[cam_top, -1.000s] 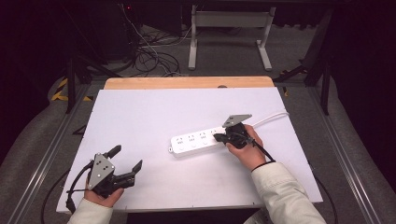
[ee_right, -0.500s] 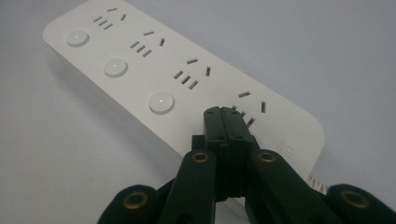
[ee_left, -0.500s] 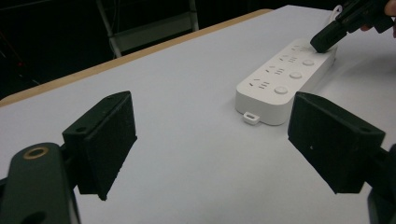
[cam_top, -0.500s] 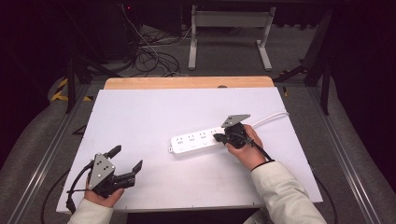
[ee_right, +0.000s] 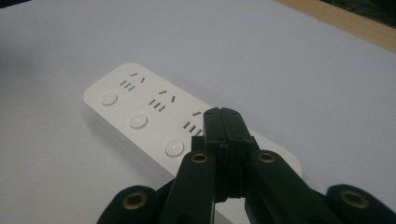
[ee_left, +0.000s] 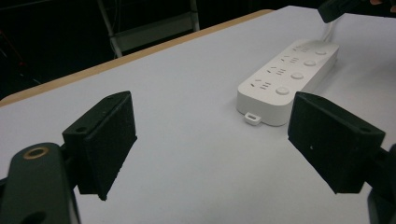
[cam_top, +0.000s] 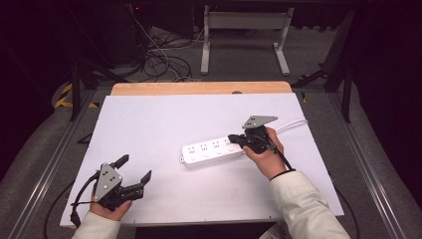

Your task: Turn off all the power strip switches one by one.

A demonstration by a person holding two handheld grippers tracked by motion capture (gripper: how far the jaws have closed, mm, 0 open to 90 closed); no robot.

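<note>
A white power strip [cam_top: 209, 151] with several sockets and round buttons lies mid-table, its white cord [cam_top: 292, 124] running off to the right. My right gripper [cam_top: 233, 138] is shut with nothing between its jaws. Its tips hover at the strip's right end; in the right gripper view the gripper [ee_right: 223, 114] hides the last socket of the strip [ee_right: 135, 107], and I cannot tell whether it touches. My left gripper [cam_top: 134, 169] rests near the table's front left corner, open and holding nothing. The left gripper view shows that gripper [ee_left: 212, 140] pointing across bare table toward the strip [ee_left: 289, 79].
The white table top [cam_top: 149, 119] has a wooden strip [cam_top: 199, 88] along its far edge. Behind it, on the floor, are tangled cables [cam_top: 159, 62] and a white stand's legs [cam_top: 244, 45]. Metal rails [cam_top: 54, 159] run along both sides of the table.
</note>
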